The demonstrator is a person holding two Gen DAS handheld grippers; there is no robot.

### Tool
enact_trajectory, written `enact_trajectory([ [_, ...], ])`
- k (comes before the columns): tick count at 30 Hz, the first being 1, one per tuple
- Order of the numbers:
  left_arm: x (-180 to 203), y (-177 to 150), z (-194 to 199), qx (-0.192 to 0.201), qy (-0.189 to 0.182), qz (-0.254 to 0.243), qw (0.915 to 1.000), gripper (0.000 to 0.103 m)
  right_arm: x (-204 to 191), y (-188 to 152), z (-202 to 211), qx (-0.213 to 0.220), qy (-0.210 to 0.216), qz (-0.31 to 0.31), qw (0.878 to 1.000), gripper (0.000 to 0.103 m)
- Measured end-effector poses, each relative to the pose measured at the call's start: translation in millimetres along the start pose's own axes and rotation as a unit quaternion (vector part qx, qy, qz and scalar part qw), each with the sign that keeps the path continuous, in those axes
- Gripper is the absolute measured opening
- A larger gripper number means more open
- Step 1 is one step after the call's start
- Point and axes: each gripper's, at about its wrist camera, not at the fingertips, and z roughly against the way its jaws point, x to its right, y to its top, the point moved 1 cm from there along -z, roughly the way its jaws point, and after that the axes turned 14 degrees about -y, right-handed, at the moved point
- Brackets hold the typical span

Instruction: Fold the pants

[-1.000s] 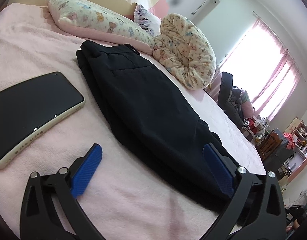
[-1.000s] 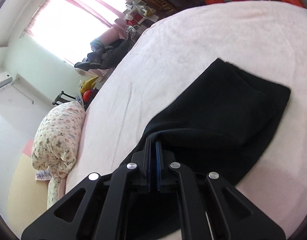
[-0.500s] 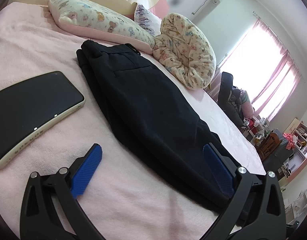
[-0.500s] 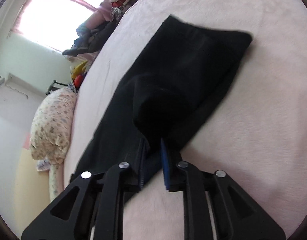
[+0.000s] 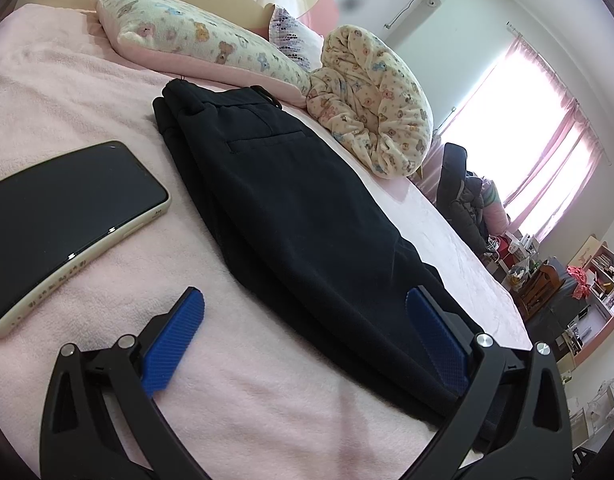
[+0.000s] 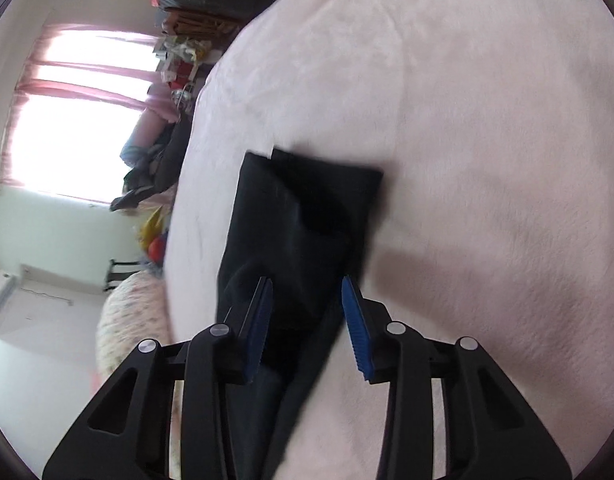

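The black fabric pants (image 5: 291,216) lie lengthwise on the pink fleece-covered bed (image 5: 267,392), already doubled leg over leg. In the left wrist view the waistband sits at the upper middle of the frame, just below the long floral bolster pillow (image 5: 195,40), and the legs run down toward the lower right. A dark smartphone in a cream case (image 5: 63,224) lies on the bed at the left of that frame, apart from the pants.

The left gripper (image 5: 305,338) hovers low over the bed with its blue-padded fingers (image 5: 175,340) spread wide, holding nothing; the edge of the pants runs between them.

In the right wrist view the right gripper (image 6: 307,320) has its fingers parted to a moderate gap, and the leg cloth passes between the blue pads without being pinched. The hem end of the legs lies flat near the centre of that frame.

By my reading the lengthwise fold is done and the legs are laid straight, so the crosswise fold comes next. That calls for closing on the hem end, lifting it, and carrying it up toward the waistband while the layers stay aligned.
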Motion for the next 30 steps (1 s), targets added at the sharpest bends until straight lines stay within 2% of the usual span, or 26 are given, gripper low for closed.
enact_trajectory([
  [3,0,0,0,-0.001,0.001,0.0,1.0,0.101,-5,4,0,0.024,-0.037,0.028,0.999,0.039],
  [6,-1,-1,-1,-0.003,0.002,0.0,1.0,0.101,-8,3,-15,0.002,-0.049,0.038,0.998,0.036],
  [8,-1,0,-2,-0.002,0.002,0.0,1.0,0.101,-10,2,-19,0.013,-0.062,0.056,0.996,0.018],
  [10,0,-1,-2,-0.002,0.001,0.001,1.0,0.101,-15,2,-14,0.03,-0.069,0.077,0.994,0.009],
  [13,0,0,-2,-0.003,0.002,0.0,1.0,0.101,-28,3,-4,0.055,-0.072,0.112,0.99,0.007],
  [16,0,-1,-2,-0.002,0.001,0.001,1.0,0.101,-48,8,16,0.114,-0.082,0.157,0.978,0.007],
  [19,0,-1,-2,-0.003,0.002,0.001,1.0,0.101,-51,20,30,0.149,-0.077,0.164,0.972,0.007],
  [22,0,0,-2,-0.003,0.001,0.001,1.0,0.101,-37,33,6,0.111,-0.107,0.143,0.978,0.007],
  [23,-1,0,-2,-0.002,0.0,0.002,1.0,0.101,-27,36,-12,0.072,-0.13,0.133,0.98,0.007],
  [24,-1,-1,-2,-0.002,0.0,0.002,1.0,0.101,-17,37,-24,0.043,-0.135,0.117,0.983,0.007],
  [26,-1,-1,-2,-0.002,0.0,0.002,1.0,0.101,1,40,-23,0.031,-0.086,0.071,0.993,0.009],
  [28,-1,-1,-2,-0.003,0.001,0.002,1.0,0.101,12,42,-17,0.017,-0.064,0.049,0.997,0.009],
  [30,-1,-1,-2,-0.003,0.001,0.002,1.0,0.101,20,42,-9,0.022,-0.051,0.023,0.998,0.013],
])
